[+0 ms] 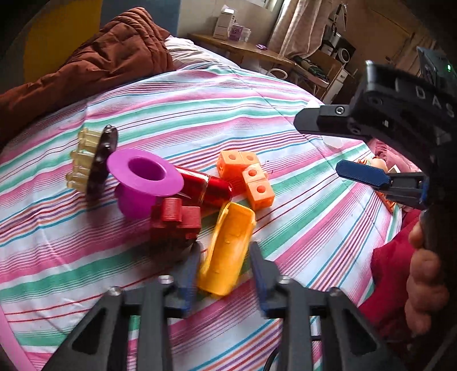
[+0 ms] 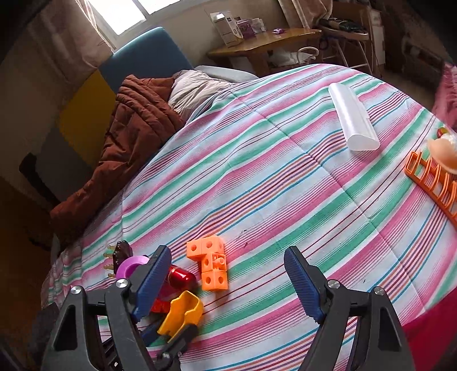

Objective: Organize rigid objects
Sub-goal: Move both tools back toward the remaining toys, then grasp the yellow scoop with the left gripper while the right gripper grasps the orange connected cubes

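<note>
Blocking the red block [image 1: 174,225], left gripper [image 1: 225,256] jaws clamp the yellow scoop [image 1: 228,245]; right gripper [image 2: 228,285] jaws gape.

Right gripper [image 1: 328,148] body, upper right of the left wrist view: white letters "D A S" were readable, the rest cut off.
Boxes on the desk [image 1: 225,24]: print was too small to read.

A striped bedspread [image 2: 285,171] covers the bed. A brown quilt [image 2: 137,125] lies bunched at its head beside a pillow [image 2: 194,88]. Beyond the bed, boxes [image 2: 228,25] stand on a wooden counter [image 2: 265,42].
</note>
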A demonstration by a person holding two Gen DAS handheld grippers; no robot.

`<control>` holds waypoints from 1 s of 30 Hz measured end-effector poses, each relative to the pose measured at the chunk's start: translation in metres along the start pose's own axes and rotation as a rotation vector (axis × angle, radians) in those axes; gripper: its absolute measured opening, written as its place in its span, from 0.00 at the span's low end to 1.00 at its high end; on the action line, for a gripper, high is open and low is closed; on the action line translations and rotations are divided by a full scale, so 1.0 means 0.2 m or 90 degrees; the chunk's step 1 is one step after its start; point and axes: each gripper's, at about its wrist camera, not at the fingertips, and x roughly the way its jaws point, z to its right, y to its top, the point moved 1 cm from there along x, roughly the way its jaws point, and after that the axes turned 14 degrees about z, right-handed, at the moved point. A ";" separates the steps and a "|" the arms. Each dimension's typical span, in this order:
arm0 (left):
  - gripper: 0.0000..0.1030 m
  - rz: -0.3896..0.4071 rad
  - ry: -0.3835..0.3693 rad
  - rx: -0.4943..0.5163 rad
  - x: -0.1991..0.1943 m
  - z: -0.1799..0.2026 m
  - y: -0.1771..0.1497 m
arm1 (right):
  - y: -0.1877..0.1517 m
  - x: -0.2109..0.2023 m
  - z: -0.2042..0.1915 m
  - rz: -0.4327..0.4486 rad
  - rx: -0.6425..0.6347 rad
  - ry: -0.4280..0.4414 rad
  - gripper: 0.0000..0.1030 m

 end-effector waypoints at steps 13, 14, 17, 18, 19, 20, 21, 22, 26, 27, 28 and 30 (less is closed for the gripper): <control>0.24 0.031 0.041 -0.023 -0.32 -0.11 -0.28 | -0.03 0.05 0.00 -0.019 -0.032 -0.031 0.75; 0.24 0.035 0.041 -0.023 -0.33 -0.12 -0.29 | -0.03 0.06 0.00 -0.024 -0.035 -0.035 0.74; 0.24 0.045 0.034 -0.037 -0.34 -0.14 -0.31 | -0.05 0.09 0.00 -0.041 -0.037 -0.038 0.60; 0.24 0.046 0.032 -0.039 -0.33 -0.15 -0.31 | -0.06 0.11 0.00 -0.048 -0.043 -0.039 0.55; 0.24 0.051 0.030 -0.040 -0.32 -0.15 -0.30 | -0.07 0.11 -0.01 -0.053 -0.051 -0.042 0.51; 0.25 0.055 0.029 -0.042 -0.32 -0.15 -0.31 | -0.08 0.12 -0.02 -0.057 -0.064 -0.044 0.50; 0.25 0.059 0.028 -0.047 -0.31 -0.16 -0.31 | -0.09 0.13 -0.03 -0.060 -0.075 -0.044 0.47; 0.25 0.061 0.026 -0.050 -0.31 -0.16 -0.31 | -0.11 0.14 -0.06 -0.064 -0.089 -0.041 0.47; 0.26 0.066 0.023 -0.056 -0.31 -0.16 -0.32 | -0.15 0.16 -0.13 -0.075 -0.145 -0.031 0.47; 0.26 0.065 0.023 -0.056 -0.31 -0.16 -0.32 | -0.16 0.17 -0.14 -0.078 -0.156 -0.031 0.47; 0.26 0.064 0.022 -0.057 -0.32 -0.16 -0.32 | -0.17 0.18 -0.16 -0.082 -0.165 -0.033 0.47; 0.26 0.062 0.020 -0.063 -0.32 -0.17 -0.32 | -0.18 0.20 -0.17 -0.086 -0.182 -0.040 0.47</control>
